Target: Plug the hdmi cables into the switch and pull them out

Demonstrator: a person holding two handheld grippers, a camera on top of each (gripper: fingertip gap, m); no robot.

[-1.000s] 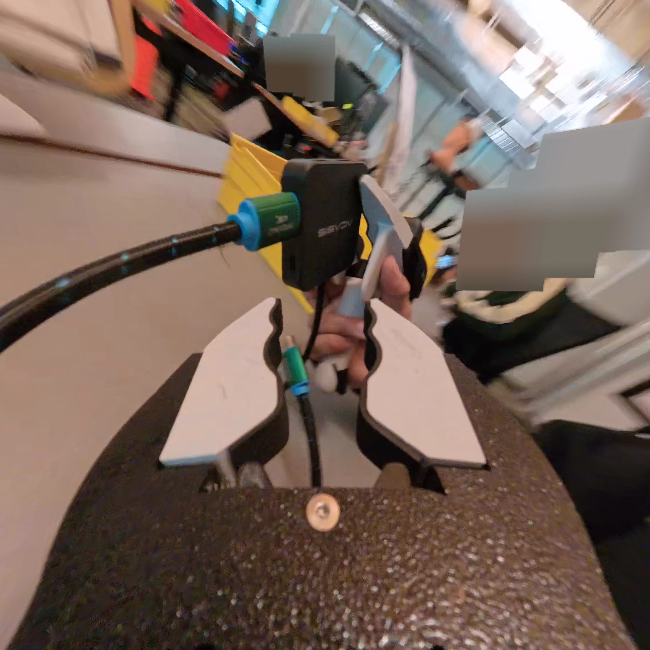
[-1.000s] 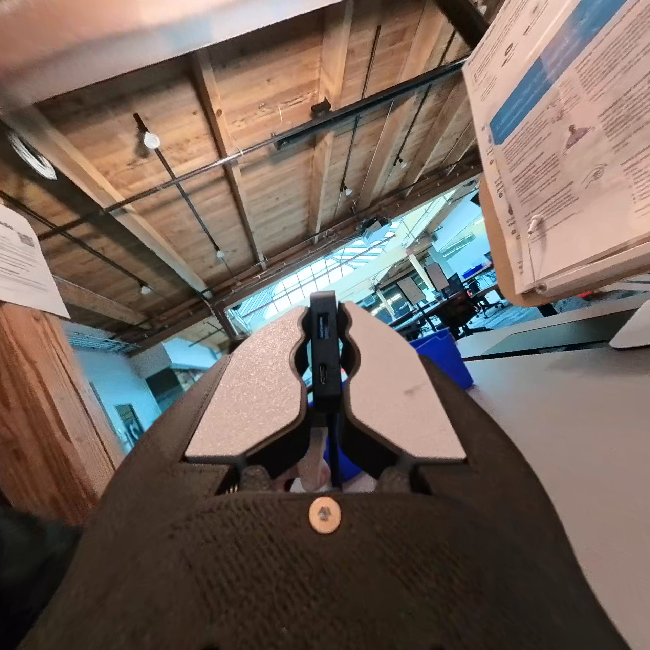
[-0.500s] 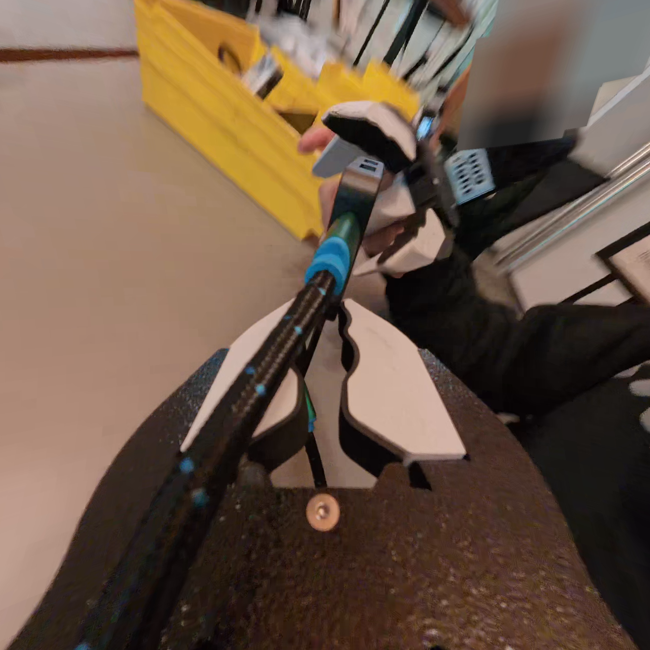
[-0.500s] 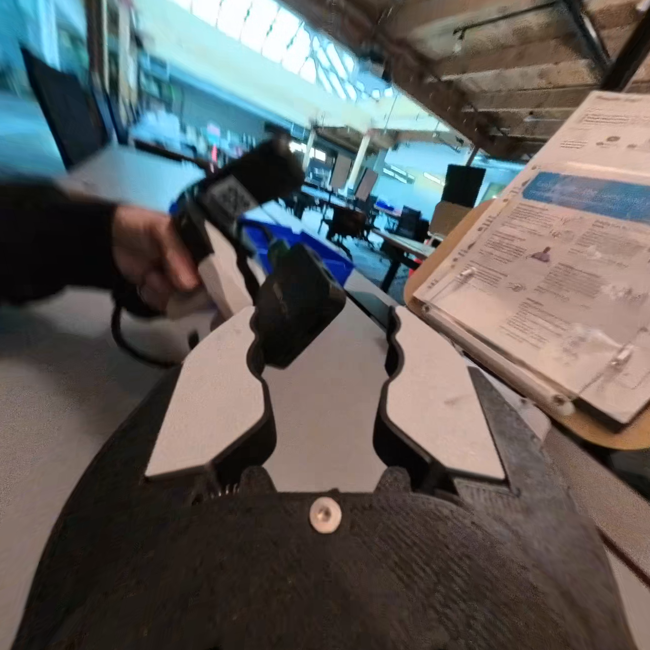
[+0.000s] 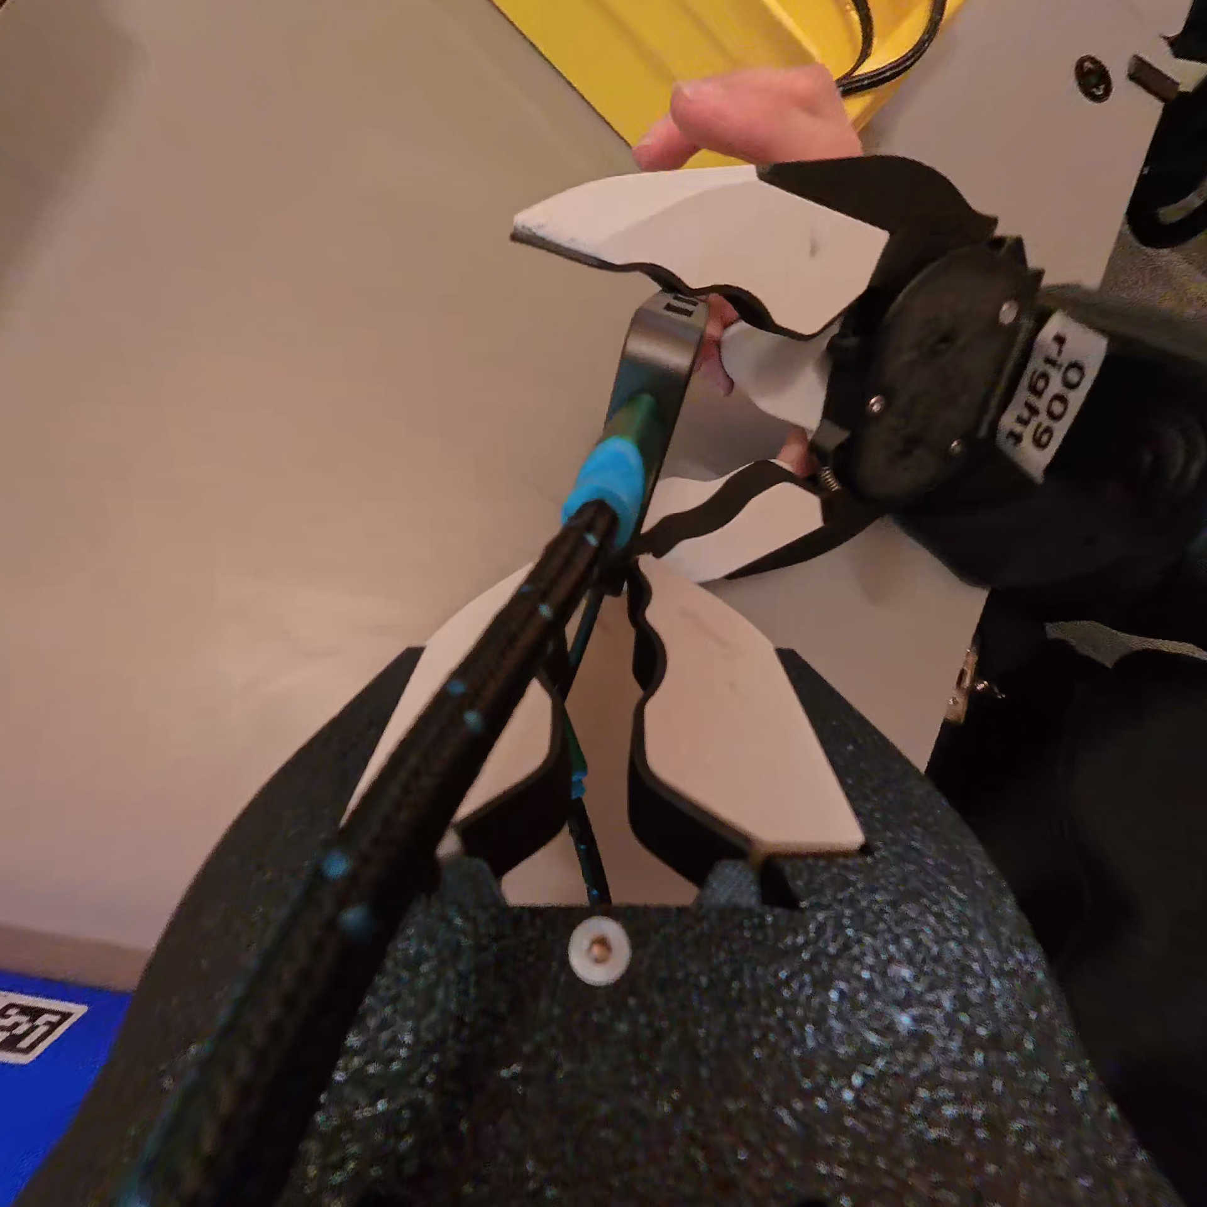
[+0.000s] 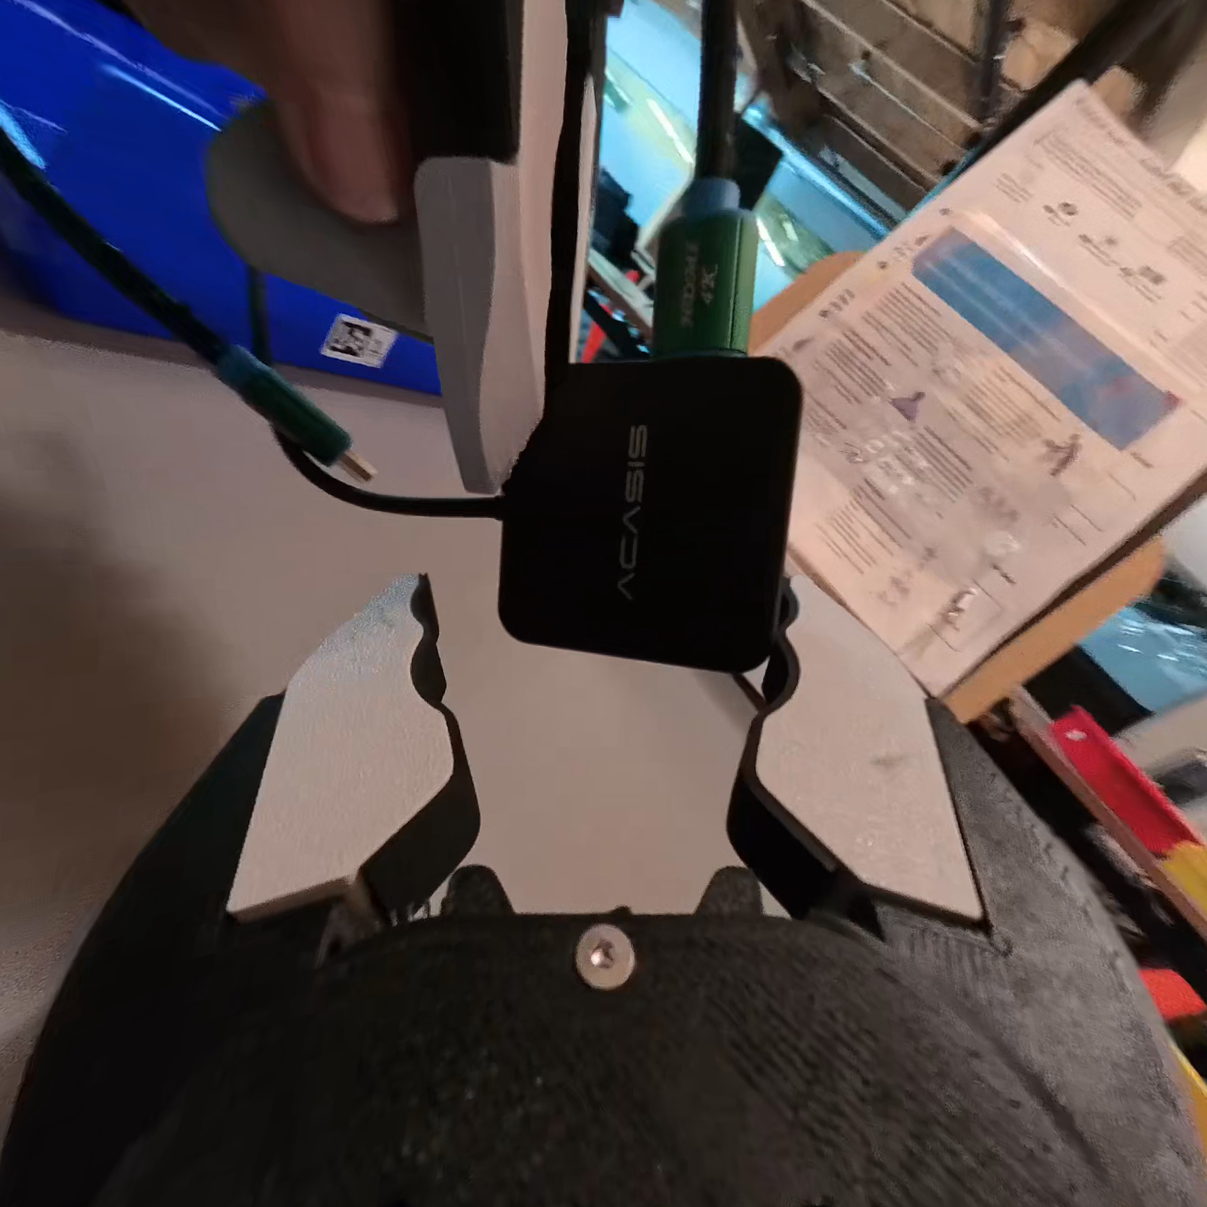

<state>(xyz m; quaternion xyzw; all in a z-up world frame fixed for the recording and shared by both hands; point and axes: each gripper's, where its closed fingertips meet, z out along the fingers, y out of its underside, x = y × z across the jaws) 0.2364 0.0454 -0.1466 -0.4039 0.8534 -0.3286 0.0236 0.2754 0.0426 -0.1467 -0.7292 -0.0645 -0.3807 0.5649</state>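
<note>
The black switch (image 6: pixel 646 522) hangs above the grey table (image 5: pixel 261 392), between the wide-open fingers of my right gripper (image 6: pixel 597 591), which do not touch it. My left gripper (image 5: pixel 617 575) is shut on the switch's corner; the left wrist view shows the switch (image 5: pixel 659 366) edge-on. A thick braided HDMI cable (image 5: pixel 496 686) with a blue collar and green plug (image 6: pixel 702 287) is plugged into the switch's far edge. A thin cable with a small green plug (image 6: pixel 294 418) dangles loose at the left. The right gripper (image 5: pixel 601 392) also shows open in the left wrist view.
A yellow bin (image 5: pixel 653 52) stands at the table's far side. A blue bin (image 6: pixel 130 163) is behind the left gripper. A clipboard with printed sheets (image 6: pixel 980 424) leans at the right. A hand (image 5: pixel 751 111) holds the right gripper.
My right gripper let go of the switch and opened wide. My left gripper closed on the switch and now carries it. Both views swung down toward the table.
</note>
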